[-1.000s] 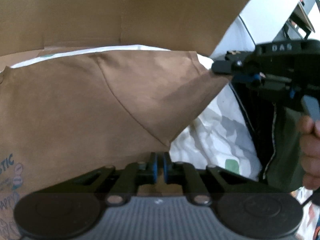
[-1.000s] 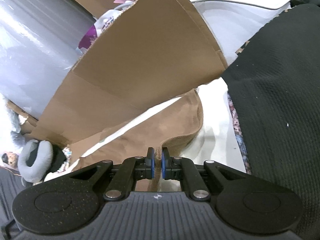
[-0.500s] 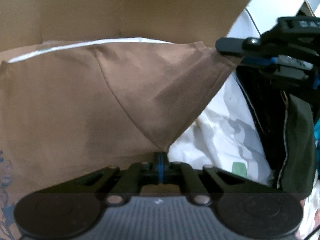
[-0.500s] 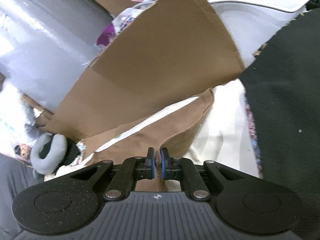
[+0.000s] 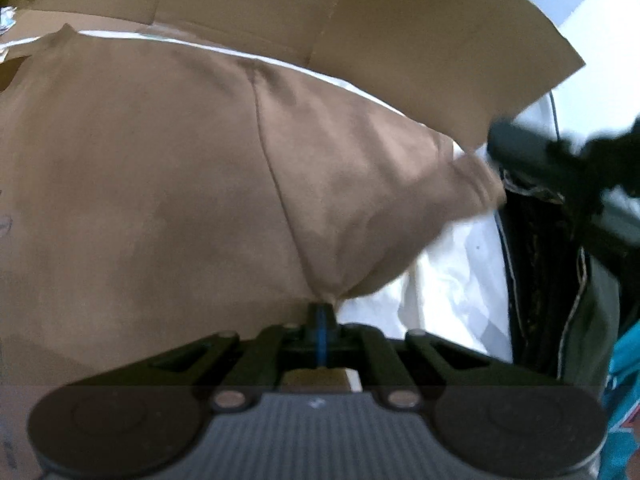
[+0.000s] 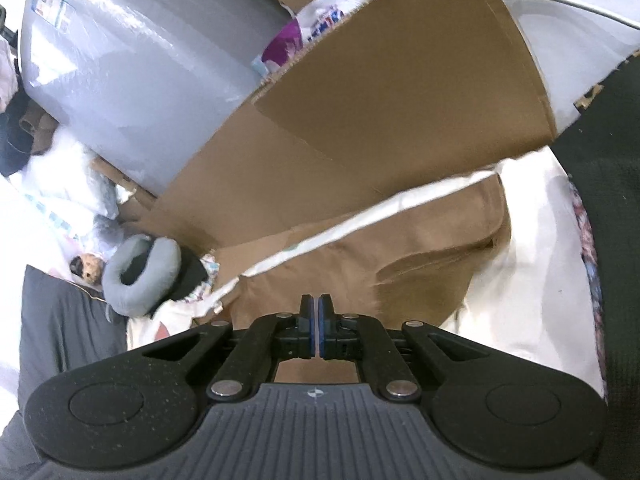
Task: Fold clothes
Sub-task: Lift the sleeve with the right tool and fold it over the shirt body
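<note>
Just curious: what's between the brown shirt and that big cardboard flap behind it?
A strip of white sheet shows between the brown shirt and the cardboard flap; the right wrist view shows it best.

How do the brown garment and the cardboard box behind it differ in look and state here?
The brown garment is soft, seamed and creased, pinched by the left gripper; the cardboard box is stiff with flat panels and straight edges. The garment lies spread low on a white sheet; the box stands behind it. Both are brown.

The left tongs [image 5: 320, 314] now pinch the brown garment [image 5: 168, 184] fully; the right tongs [image 6: 319, 326] close completely, and the stretched cloth sags looser.
</note>
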The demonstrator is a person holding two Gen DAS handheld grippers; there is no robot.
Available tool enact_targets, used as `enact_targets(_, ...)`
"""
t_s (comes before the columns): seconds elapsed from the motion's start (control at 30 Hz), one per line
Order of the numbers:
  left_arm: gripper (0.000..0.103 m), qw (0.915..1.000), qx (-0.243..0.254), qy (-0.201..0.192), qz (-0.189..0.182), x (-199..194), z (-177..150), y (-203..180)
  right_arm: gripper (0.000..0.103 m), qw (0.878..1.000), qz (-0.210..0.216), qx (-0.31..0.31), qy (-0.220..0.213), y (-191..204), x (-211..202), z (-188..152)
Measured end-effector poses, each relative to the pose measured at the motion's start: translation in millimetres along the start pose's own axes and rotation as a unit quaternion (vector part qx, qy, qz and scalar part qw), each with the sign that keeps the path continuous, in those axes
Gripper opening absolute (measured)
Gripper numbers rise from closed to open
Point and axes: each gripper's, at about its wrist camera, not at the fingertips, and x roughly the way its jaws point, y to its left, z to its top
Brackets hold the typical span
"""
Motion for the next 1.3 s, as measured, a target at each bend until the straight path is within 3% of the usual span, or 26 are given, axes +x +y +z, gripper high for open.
enact_targets(0.2, 0.0, 1.0, 0.001, -0.006, -0.007, 0, -1, 3, 0.003, 0.996, -0.081, 0.024, 0.021, -25, 0, -7)
enact_targets(0.23, 0.0, 1.0, 0.002, -0.005, -0.008, -1, 0, 3, 0.007, 0.995, -0.088, 0.031, 0.028, -29, 0, -8)
enact_targets(0.37, 0.0, 0.9999, 0.007, -0.003, -0.008, -1, 3, 5, 0.042, 0.99, -0.114, 0.058, 0.059, -38, -2, -17)
enact_targets(0.47, 0.0, 0.9999, 0.012, -0.002, -0.009, -1, 4, 8, 0.049, 0.983, -0.127, 0.094, 0.091, -46, -2, -28)
enact_targets(0.67, 0.0, 0.9998, 0.016, -0.003, -0.012, -2, 3, 11, 0.05, 0.975, -0.146, 0.135, 0.103, -62, 0, -46)
enact_targets(0.9, 0.0, 0.9997, 0.021, -0.004, -0.01, -1, 3, 9, 0.052, 0.964, -0.142, 0.217, 0.062, -82, -3, -50)
enact_targets(1.07, 0.0, 0.9996, 0.024, -0.005, -0.009, -1, 3, 10, 0.052, 0.945, -0.131, 0.298, 0.037, -97, -7, -52)
enact_targets(1.2, 0.0, 0.9996, 0.028, -0.006, -0.008, 0, 2, 9, 0.049, 0.94, -0.137, 0.313, 0.016, -100, -10, -51)
enact_targets(1.3, 0.001, 0.9995, 0.029, -0.004, -0.009, -1, 3, 9, 0.019, 0.943, -0.144, 0.3, 0.015, -98, -12, -53)
